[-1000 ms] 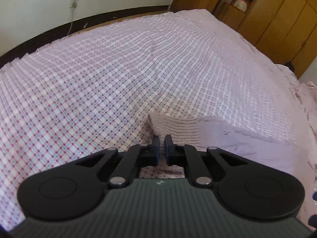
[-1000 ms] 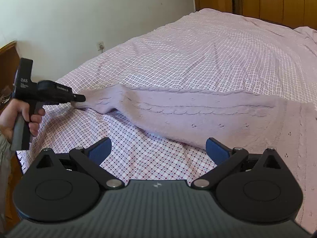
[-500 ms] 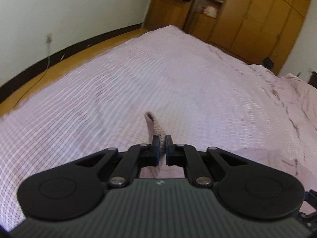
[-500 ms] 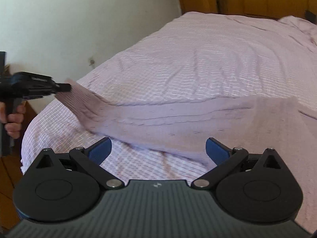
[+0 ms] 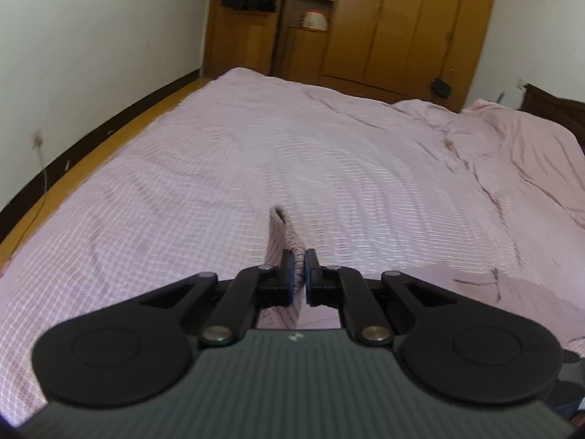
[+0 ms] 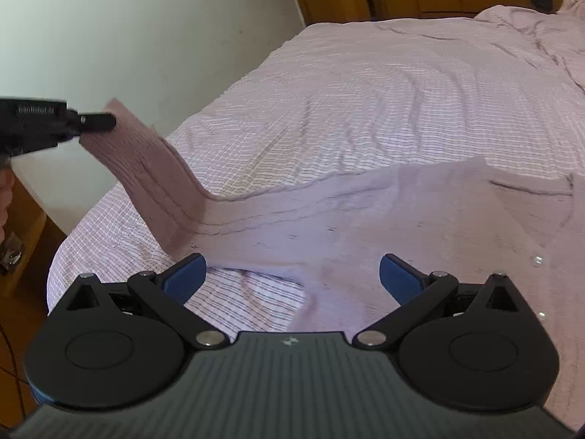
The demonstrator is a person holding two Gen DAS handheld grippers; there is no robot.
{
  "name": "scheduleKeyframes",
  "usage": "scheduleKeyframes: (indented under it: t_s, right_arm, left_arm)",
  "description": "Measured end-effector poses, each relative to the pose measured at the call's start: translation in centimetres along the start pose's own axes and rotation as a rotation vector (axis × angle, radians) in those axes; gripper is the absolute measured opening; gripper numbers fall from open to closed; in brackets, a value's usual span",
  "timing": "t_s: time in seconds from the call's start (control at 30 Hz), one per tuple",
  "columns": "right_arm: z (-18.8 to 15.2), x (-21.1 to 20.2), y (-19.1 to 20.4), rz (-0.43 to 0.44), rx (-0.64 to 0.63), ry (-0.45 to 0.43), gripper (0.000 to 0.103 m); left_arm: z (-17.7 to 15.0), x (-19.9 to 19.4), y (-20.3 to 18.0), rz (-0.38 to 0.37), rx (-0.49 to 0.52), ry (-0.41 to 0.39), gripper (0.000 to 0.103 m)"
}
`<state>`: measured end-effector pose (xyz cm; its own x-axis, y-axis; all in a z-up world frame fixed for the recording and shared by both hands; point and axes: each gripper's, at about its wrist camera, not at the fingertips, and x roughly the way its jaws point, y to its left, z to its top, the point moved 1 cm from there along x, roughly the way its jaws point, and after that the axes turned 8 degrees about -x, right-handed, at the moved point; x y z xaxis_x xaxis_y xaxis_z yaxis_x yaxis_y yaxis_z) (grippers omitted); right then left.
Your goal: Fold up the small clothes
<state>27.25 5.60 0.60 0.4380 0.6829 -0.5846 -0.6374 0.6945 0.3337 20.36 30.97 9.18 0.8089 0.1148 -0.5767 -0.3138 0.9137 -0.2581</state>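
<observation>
Faintly, blurred white lettering marks the left gripper [image 6: 97, 121], unreadable.

Ribbed knit sweater [image 6: 153, 168], probably wool; woven checked bedsheet [image 6: 365, 102]; glossy wooden wardrobe [image 5: 402, 25].

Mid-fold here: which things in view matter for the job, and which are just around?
In the job:
- pink knit sweater
- left gripper, shut on its sleeve
- right gripper, jaws open
- bed

Just around:
- wardrobe
- wall socket
</observation>
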Motion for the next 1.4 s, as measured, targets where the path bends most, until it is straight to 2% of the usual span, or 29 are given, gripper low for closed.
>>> scheduleKeyframes:
  t_s: [0.33,0.43,0.57,0.67,0.73,0.97,1.03,1.07,1.1,1.23,1.33,1.4]
  right_arm:
    - [-0.3,-4.8,-6.6,0.057,0.088,-0.065,0.103]
    - [-0.5,-6.4,-8.6,0.076,0.106,-0.079,0.103]
    - [-1.2,-8.6,-11.2,0.083,0.126,-0.106,0.103]
    - [-2.8,-9.6,-13.3,0.077,0.171,-0.101,0.103]
    - [-3.7,-9.9,-14.5,0.061,0.193,-0.084,0.103]
    - [-6.2,-10.3,-16.1,0.023,0.204,-0.049,0.103]
    - [-6.6,-10.1,-16.4,0.008,0.197,-0.042,0.103]
    - [-6.8,-10.0,-16.6,0.003,0.199,-0.039,0.103]
    - [-7.0,-9.8,-16.9,-0.001,0.201,-0.032,0.103]
    - [-7.7,-8.5,-17.9,-0.013,0.203,-0.002,0.103]
    - [-8.5,-7.7,-19.0,-0.029,0.206,0.012,0.103]
    - [-9.0,-7.2,-19.7,-0.032,0.224,0.023,0.103]
  left_arm:
    - [-0.5,0.3,-12.0,-0.019,0.145,0.019,0.007]
    - [-0.8,0.1,-15.4,-0.02,0.182,0.012,0.002]
    - [-1.5,0.4,-20.0,-0.022,0.244,-0.004,0.002]
    - [-2.9,1.5,-22.3,-0.033,0.283,0.041,0.002]
    - [-4.2,2.5,-22.9,-0.036,0.304,0.082,0.002]
    - [-9.7,8.5,-21.8,0.043,0.325,0.233,0.007]
    - [-11.7,10.8,-21.5,0.058,0.319,0.302,0.016]
    - [-12.6,11.7,-21.5,0.066,0.318,0.331,0.027]
    - [-13.6,12.7,-21.5,0.072,0.321,0.357,0.032]
    - [-16.7,16.4,-21.5,0.107,0.324,0.432,0.032]
    - [-18.1,18.4,-21.5,0.115,0.329,0.474,0.042]
    - [-18.8,19.2,-21.6,0.14,0.36,0.473,0.05]
